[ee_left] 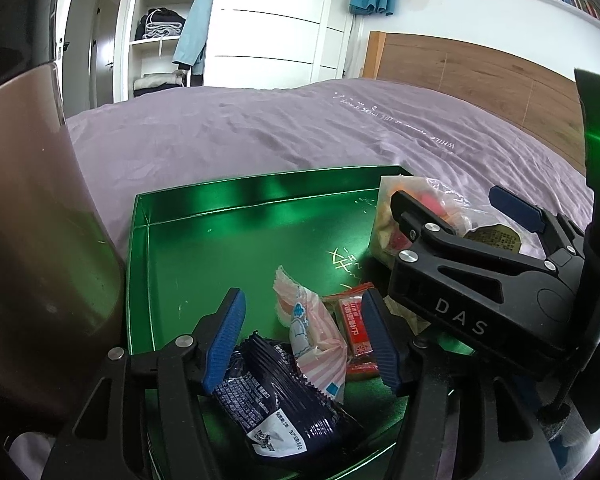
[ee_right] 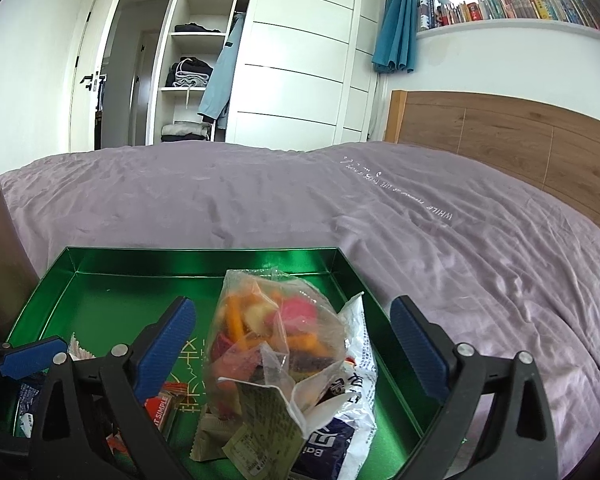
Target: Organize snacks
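Nearest, the left gripper hangs with jaws wide over a crinkly dark-blue packet, a pink-striped wrapper and a red sachet in the glossy green tray. At 2 o'clock from it, the right gripper, jaws also wide and holding nothing, straddles a clear bag of coloured sweets on a white-and-blue pouch. Slick film may slip, or both grippers collide. Beyond, at 12 o'clock, lies the rumpled purple bedcover.
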The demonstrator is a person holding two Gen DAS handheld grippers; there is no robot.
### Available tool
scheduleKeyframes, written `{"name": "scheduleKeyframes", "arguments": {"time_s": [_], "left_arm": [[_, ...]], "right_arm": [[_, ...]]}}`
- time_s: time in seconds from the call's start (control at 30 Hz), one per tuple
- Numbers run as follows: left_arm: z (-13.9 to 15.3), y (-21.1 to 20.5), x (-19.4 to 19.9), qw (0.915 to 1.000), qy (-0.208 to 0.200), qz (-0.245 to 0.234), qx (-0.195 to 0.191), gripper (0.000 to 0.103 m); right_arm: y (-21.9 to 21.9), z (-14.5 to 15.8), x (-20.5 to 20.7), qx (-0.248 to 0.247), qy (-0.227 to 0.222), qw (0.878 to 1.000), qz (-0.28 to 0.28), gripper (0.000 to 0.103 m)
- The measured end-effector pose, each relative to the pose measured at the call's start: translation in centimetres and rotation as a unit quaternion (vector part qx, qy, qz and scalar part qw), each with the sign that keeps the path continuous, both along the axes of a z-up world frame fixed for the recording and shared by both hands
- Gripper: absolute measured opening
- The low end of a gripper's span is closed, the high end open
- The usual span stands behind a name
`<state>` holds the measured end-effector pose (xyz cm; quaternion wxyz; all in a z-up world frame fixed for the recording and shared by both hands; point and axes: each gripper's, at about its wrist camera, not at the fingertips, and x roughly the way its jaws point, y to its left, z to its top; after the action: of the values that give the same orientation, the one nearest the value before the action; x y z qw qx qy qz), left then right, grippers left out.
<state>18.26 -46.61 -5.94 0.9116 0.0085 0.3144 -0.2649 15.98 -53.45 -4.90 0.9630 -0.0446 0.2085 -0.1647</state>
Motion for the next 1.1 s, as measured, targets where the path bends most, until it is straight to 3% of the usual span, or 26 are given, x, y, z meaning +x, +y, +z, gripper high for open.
{"name": "scheduleKeyframes", "arguments": {"time_s": [1.1], "left_arm": [[0.6, -0.3, -0.5, 0.9999, -0.009, -0.009, -0.005, 0.055]], "right_arm": [[1.7, 1.2, -0.6, -0.040, -0.001, 0.999, -0.001, 0.103]]}}
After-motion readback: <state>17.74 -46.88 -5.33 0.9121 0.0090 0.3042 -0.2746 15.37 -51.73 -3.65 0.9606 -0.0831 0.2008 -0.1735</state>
